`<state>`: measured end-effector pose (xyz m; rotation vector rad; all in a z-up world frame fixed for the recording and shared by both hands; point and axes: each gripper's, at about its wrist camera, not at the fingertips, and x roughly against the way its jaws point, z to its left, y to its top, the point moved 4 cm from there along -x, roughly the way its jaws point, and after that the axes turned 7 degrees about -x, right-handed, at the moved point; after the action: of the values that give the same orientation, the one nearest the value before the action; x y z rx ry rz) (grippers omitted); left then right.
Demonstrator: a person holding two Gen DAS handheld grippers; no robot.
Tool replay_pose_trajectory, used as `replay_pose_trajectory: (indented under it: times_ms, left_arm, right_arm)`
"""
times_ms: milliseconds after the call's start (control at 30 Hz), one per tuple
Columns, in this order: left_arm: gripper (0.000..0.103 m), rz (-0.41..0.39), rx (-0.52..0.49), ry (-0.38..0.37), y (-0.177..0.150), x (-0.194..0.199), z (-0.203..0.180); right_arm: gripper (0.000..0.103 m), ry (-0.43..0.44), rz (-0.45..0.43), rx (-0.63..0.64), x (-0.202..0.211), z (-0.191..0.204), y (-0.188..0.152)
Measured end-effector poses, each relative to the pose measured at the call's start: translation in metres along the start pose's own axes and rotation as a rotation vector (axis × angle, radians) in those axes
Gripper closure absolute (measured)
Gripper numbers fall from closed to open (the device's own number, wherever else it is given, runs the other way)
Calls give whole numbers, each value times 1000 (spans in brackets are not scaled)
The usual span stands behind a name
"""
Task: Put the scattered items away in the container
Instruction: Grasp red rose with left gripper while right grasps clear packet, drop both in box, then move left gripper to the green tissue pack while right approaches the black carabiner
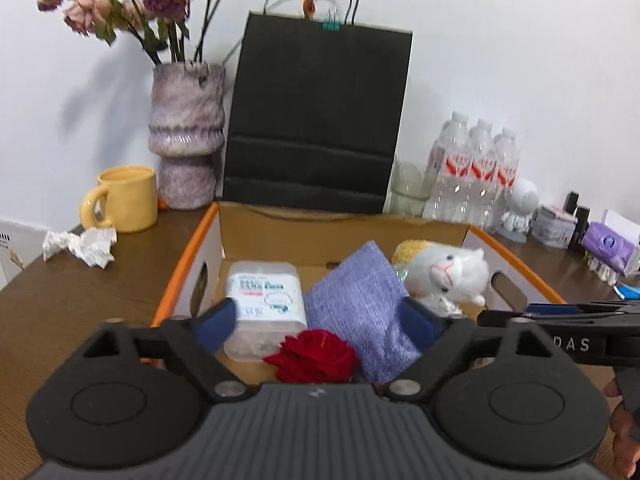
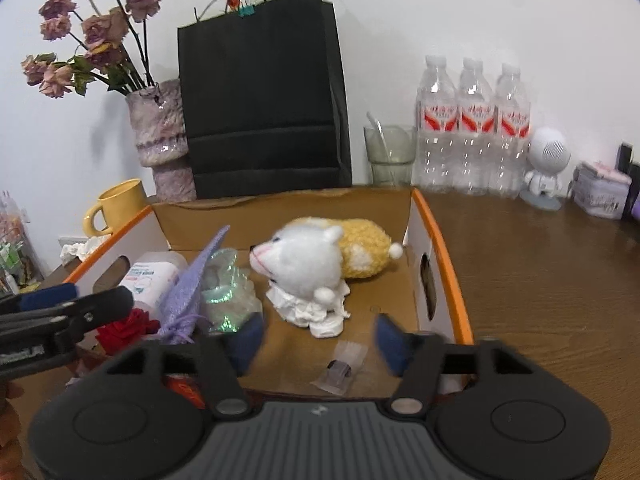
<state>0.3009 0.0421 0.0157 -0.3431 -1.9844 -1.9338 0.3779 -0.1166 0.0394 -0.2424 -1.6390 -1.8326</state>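
An open cardboard box [image 1: 188, 256] with orange rims [image 2: 440, 236] holds a wipes pack [image 1: 264, 300], a red rose [image 1: 316, 354], a purple cloth [image 1: 364, 304], a plush toy [image 1: 452, 272] [image 2: 320, 264], a crinkled clear wrapper [image 2: 228, 292] and a small clear packet [image 2: 340, 372]. My left gripper [image 1: 316, 320] is open and empty above the box's near side. My right gripper [image 2: 318, 336] is open and empty above the box's near right part. A crumpled paper [image 1: 84, 246] lies on the table left of the box.
Behind the box stand a black paper bag [image 1: 316, 120], a vase of dried flowers [image 1: 186, 136], a yellow mug [image 1: 124, 196], a glass [image 2: 390, 156], three water bottles [image 2: 472, 128] and a small white figure [image 2: 546, 168]. Small boxes [image 1: 612, 244] sit at far right.
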Motion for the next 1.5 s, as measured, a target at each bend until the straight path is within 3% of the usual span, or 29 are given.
replay_pose_trajectory:
  times_ms: [100, 167, 867, 1300, 1500]
  left_arm:
    - [0, -14, 6, 8, 1, 5, 1]
    - [0, -11, 13, 13, 0, 6, 1]
    - [0, -33, 29, 16, 4, 20, 1]
    - [0, -95, 6, -50, 0, 81, -13]
    - [0, -84, -9, -54, -14, 102, -14]
  right_arm:
    - [3, -17, -8, 24, 6, 6, 3]
    - [0, -29, -11, 29, 9, 8, 4]
    - [0, -28, -15, 65, 24, 17, 6]
    - [0, -9, -87, 75, 89, 7, -16]
    - [0, -14, -81, 89, 111, 3, -41]
